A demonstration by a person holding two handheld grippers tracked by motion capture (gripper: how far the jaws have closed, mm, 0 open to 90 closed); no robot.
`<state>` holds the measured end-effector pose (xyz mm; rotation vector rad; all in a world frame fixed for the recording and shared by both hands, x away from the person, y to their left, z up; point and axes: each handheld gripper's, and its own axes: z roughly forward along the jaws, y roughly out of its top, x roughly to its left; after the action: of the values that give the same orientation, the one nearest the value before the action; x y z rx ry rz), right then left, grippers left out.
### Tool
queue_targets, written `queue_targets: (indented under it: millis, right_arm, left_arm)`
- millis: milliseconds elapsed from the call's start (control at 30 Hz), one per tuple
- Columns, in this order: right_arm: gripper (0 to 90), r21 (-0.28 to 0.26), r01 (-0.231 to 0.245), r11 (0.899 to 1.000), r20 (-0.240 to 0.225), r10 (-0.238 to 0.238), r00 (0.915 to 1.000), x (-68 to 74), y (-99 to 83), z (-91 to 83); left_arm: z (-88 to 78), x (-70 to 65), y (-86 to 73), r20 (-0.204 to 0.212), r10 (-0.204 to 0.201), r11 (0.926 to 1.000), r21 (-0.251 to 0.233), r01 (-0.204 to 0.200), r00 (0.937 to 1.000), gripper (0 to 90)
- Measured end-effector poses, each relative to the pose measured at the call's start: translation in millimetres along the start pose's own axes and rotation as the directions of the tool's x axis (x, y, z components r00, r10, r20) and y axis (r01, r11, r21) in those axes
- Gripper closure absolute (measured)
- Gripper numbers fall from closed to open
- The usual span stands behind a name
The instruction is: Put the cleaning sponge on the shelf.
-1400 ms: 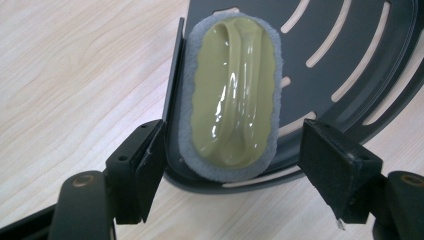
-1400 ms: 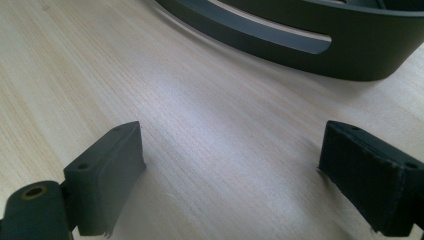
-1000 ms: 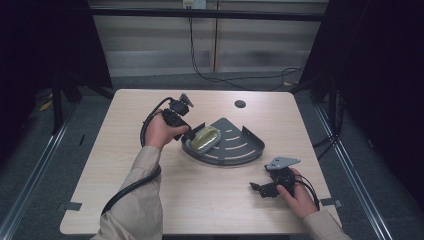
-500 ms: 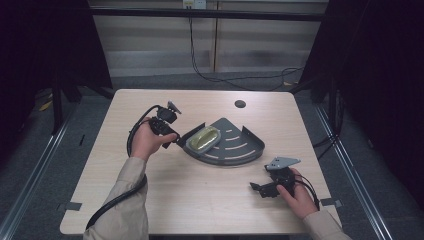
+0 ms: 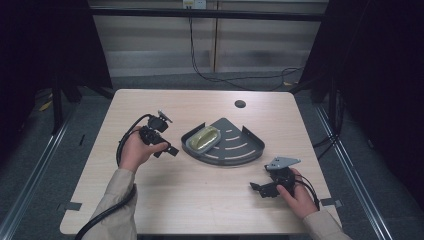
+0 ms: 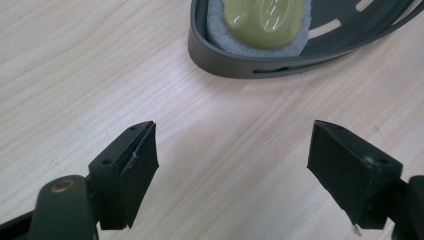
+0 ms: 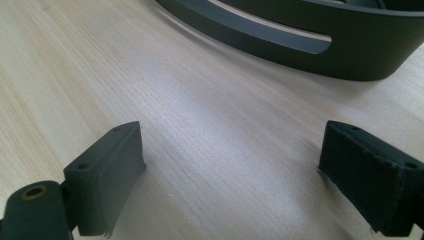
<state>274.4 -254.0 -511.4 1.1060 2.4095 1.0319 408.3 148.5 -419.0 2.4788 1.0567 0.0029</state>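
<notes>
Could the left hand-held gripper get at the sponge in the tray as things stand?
Probably yes. The left hand-held gripper is open and aimed at the sponge, with bare table between. The tray wall stands in front, so it would likely need to come in from above.

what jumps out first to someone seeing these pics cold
A dark grey corner-shaped rack sits mid-table, with a yellow-green soap bar on a grey sponge at its left end. The left hand-held gripper hovers open beside it; the right hand-held gripper rests open near the table's front right.
</notes>
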Motion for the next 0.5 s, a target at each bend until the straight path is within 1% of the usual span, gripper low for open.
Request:
queue_targets:
  millis: [67,133,200,267,400,433,500]
  right_arm:
    - [10.0,0.0,0.0,1.0,0.0,0.0,1.0,0.0,0.0,0.0]
    - [10.0,0.0,0.0,1.0,0.0,0.0,1.0,0.0,0.0,0.0]
    - [10.0,0.0,0.0,1.0,0.0,0.0,1.0,0.0,0.0,0.0]
    - [10.0,0.0,0.0,1.0,0.0,0.0,1.0,0.0,0.0,0.0]
    - [9.9,0.0,0.0,1.0,0.0,0.0,1.0,0.0,0.0,0.0]
    - [9.9,0.0,0.0,1.0,0.0,0.0,1.0,0.0,0.0,0.0]
    - [10.0,0.0,-0.001,1.0,0.0,0.001,1.0,0.1,0.0,0.0]
  left_arm:
    - [-0.3,0.9,-3.7,0.002,-0.002,1.0,-0.005,0.002,1.0,18.6]
    - [-0.9,1.9,-8.0,0.002,0.006,1.0,-0.003,-0.006,1.0,18.0]
    - [-0.8,2.6,-11.9,0.001,-0.009,0.9999,-0.01,0.009,1.0,17.7]
    - [-1.6,4.4,-15.3,0.007,-0.012,0.9999,-0.004,0.012,0.9999,17.7]
    - [-2.1,7.3,-22.7,0.002,-0.039,0.9992,-0.004,0.039,0.9992,17.7]
    - [-2.3,8.0,-24.5,0.001,-0.047,0.9989,0.002,0.047,0.9989,17.7]
    - [-2.1,9.6,-28.5,-0.005,-0.044,0.999,0.01,0.045,0.999,17.8]
